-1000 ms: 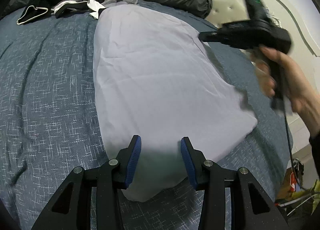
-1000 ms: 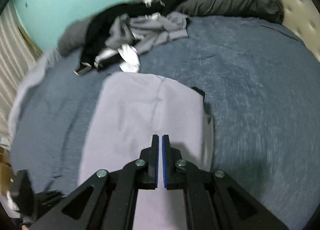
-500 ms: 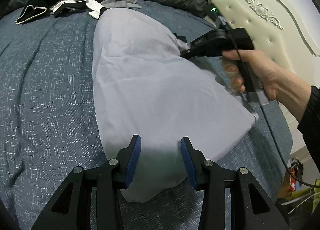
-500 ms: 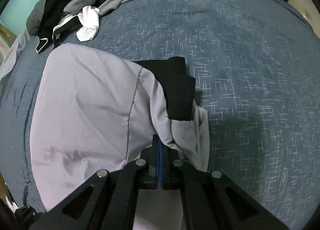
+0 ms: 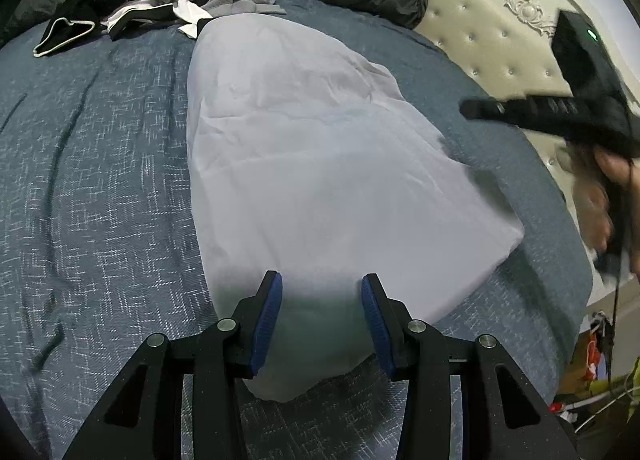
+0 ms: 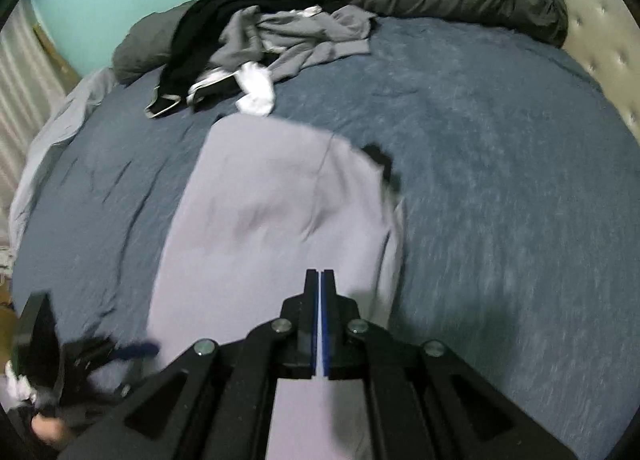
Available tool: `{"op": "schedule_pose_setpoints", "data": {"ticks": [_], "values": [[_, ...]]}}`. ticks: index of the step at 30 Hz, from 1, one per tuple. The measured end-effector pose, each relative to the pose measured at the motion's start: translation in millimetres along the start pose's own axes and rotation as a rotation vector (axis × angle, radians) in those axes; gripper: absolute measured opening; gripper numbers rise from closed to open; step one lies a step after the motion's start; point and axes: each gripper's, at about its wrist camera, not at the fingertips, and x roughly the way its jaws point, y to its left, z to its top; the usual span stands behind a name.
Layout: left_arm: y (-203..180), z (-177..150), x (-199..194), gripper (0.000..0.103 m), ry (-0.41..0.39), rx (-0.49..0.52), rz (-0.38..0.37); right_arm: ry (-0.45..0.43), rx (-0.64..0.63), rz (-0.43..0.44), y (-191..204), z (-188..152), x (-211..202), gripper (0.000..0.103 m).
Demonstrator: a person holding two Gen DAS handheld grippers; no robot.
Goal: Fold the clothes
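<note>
the left gripper (image 5: 322, 316) has its fingers parted and empty over the near end of the one pale lilac garment (image 5: 320, 164), which lies flat on the blue bed (image 5: 100, 180), while the right gripper (image 6: 320, 324) has its fingers pressed closed on nothing, above the garment's right side. to fold well, i would judge each pair of fingers should pinch only the top layer at an edge and carry it over evenly, keeping the crease straight. counted: two grippers, one spread garment, one heap of unfolded clothes (image 6: 272, 44) at the far end.
</note>
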Motion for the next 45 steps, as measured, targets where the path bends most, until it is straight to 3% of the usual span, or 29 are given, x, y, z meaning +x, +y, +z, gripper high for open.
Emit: {"op": "schedule_pose_setpoints", "data": {"ticks": [11, 18, 27, 31, 36, 41, 42, 44, 45], "values": [[-13.2, -5.9, 3.5, 0.045, 0.015, -0.009, 0.032, 0.108, 0.019, -0.006, -8.9, -64.6, 34.4, 0.0], [-13.8, -4.7, 0.2, 0.045, 0.015, -0.002, 0.037, 0.11, 0.046, 0.037, -19.5, -77.8, 53.1, 0.0], [-7.8, 0.2, -18.6, 0.045, -0.017, -0.013, 0.048, 0.0, 0.078, 0.094, -24.7, -74.2, 5.4, 0.001], [-10.8, -3.1, -19.3, 0.045, -0.01, -0.011, 0.07, 0.019, 0.023, 0.081, -14.7, -86.5, -7.1, 0.001], [-8.0, -13.5, -9.5, 0.045, 0.035, -0.052, 0.078, 0.072, -0.001, 0.036, -13.9, -114.5, 12.3, 0.002], [4.2, -18.0, -23.5, 0.062, 0.043, -0.108, 0.089, 0.005, 0.082, 0.091, -24.1, -114.7, -10.7, 0.002], [6.3, -18.2, -24.0, 0.064, 0.052, -0.115, 0.081, -0.001, 0.101, 0.1, -27.4, -114.2, -14.7, 0.005], [11.1, -19.0, -23.2, 0.064, 0.067, -0.137, 0.056, 0.003, 0.141, 0.121, -34.2, -113.9, -18.8, 0.022], [13.4, -19.4, -22.6, 0.064, 0.071, -0.151, 0.048, 0.005, 0.162, 0.131, -37.6, -113.7, -20.9, 0.045]]}}
